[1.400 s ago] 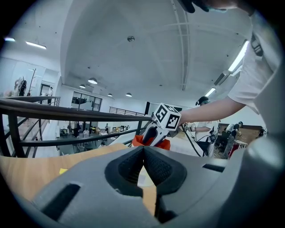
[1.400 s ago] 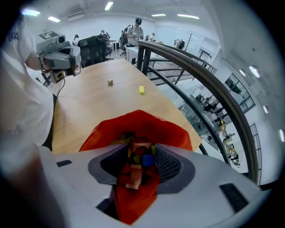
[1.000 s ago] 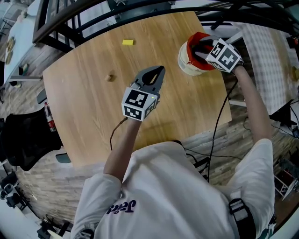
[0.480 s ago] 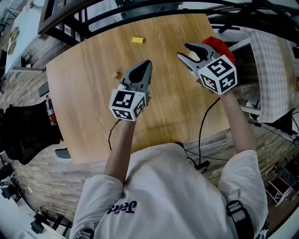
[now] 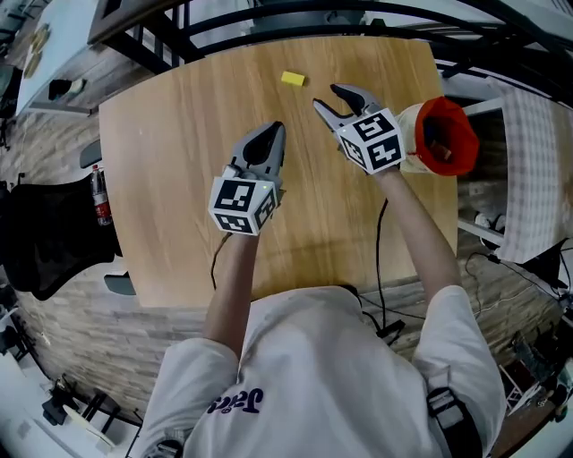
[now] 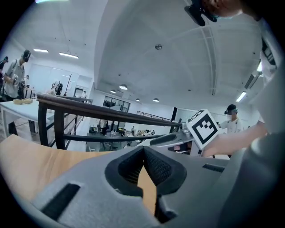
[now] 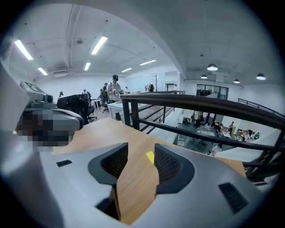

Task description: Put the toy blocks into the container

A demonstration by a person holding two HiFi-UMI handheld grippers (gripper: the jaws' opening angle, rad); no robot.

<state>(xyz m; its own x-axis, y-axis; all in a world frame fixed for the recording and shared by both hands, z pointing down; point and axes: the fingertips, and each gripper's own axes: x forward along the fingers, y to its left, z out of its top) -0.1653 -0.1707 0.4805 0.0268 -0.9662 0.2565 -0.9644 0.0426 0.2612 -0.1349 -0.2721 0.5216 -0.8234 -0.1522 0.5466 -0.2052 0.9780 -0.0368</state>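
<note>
A small yellow block (image 5: 293, 79) lies on the round wooden table (image 5: 170, 107) near its far edge. My right gripper (image 5: 329, 98) hovers just short of it and slightly to its right, open with nothing between its fingers. In the right gripper view the yellow block (image 7: 150, 157) shows beyond the open right gripper (image 7: 140, 156), close to the right pad. The white container (image 5: 439, 136) with a red inside stands at the table's right edge, beside the right gripper's marker cube. My left gripper (image 5: 271, 136) is shut and empty over the table's middle; in its own view the left gripper (image 6: 143, 151) has its tips touching.
A black railing (image 5: 269, 18) runs behind the table's far side. A checked cloth (image 5: 537, 170) lies to the right. On the floor at the left are a black bag (image 5: 45, 241) and a bottle (image 5: 99, 206). Cables (image 5: 385, 268) hang at the near edge.
My right gripper has come away from the container and moved left across the table towards the yellow block. The left gripper has stayed roughly in place, still shut.
</note>
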